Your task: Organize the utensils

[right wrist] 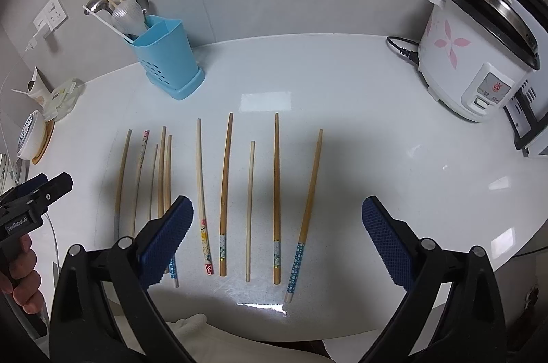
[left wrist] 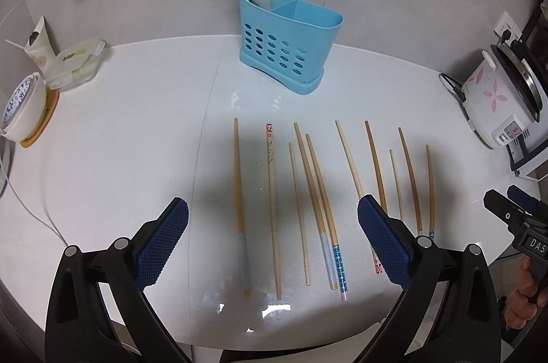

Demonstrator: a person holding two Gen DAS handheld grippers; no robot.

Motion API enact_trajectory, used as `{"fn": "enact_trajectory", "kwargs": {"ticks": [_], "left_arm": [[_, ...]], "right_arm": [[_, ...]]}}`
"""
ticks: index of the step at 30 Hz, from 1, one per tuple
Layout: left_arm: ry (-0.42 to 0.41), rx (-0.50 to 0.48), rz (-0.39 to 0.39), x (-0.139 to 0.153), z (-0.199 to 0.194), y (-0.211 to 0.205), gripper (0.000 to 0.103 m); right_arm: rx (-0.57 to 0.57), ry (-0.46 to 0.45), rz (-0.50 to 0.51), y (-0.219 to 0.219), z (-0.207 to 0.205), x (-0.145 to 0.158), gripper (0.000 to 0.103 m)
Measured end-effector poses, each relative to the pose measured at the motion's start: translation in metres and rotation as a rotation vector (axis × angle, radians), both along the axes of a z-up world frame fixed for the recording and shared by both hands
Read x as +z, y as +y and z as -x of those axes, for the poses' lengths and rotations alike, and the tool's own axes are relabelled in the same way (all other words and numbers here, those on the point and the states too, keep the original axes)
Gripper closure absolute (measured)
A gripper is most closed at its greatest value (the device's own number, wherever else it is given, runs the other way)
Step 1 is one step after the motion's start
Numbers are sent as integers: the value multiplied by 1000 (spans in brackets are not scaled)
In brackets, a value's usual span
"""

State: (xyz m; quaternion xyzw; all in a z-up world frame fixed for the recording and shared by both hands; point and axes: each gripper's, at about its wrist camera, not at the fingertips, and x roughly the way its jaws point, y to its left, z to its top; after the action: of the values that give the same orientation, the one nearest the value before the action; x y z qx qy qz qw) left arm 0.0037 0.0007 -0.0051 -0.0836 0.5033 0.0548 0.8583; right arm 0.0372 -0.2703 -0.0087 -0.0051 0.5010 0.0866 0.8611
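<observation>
Several chopsticks lie side by side on the white counter, tips pointing away: in the left wrist view and in the right wrist view. A blue perforated utensil holder stands behind them, holding a ladle, a rice paddle and a few sticks; it also shows in the right wrist view. My left gripper is open and empty, above the near ends of the left chopsticks. My right gripper is open and empty, above the near ends of the right chopsticks.
A white rice cooker with a cord stands at the right. At the left are a bowl on a wooden coaster, a lidded plastic box and a paper cup. The counter's front edge is close below the grippers.
</observation>
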Motion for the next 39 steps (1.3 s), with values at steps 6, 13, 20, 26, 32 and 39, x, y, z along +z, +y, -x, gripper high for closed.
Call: {"fn": "enact_trajectory", "kwargs": {"ticks": [6,13,20,26,32,39], "left_arm": [[5,0,-5,-1,-1,0,6],[1,-3,-13,-1,-1,-3,6],[7,-3,-11,-2,-2,-2,6],[8,0,-15,-2,-2,-2,6],[8,-2,-18,-1,-2,-1,6],[15,0,-19,-3,-4,-1,6]], "right_arm": [[0,7,-3,-2,-2,-2,8],[-9,8,-2,-4,-4,-3,8],[-7,11,0,-4,-6,-5,8],[-7,11,1,-3,-5,-5,8],[-6,14,1,-2,-4,-6,8],[-4,11,1,-1,-3,-7,8]]}}
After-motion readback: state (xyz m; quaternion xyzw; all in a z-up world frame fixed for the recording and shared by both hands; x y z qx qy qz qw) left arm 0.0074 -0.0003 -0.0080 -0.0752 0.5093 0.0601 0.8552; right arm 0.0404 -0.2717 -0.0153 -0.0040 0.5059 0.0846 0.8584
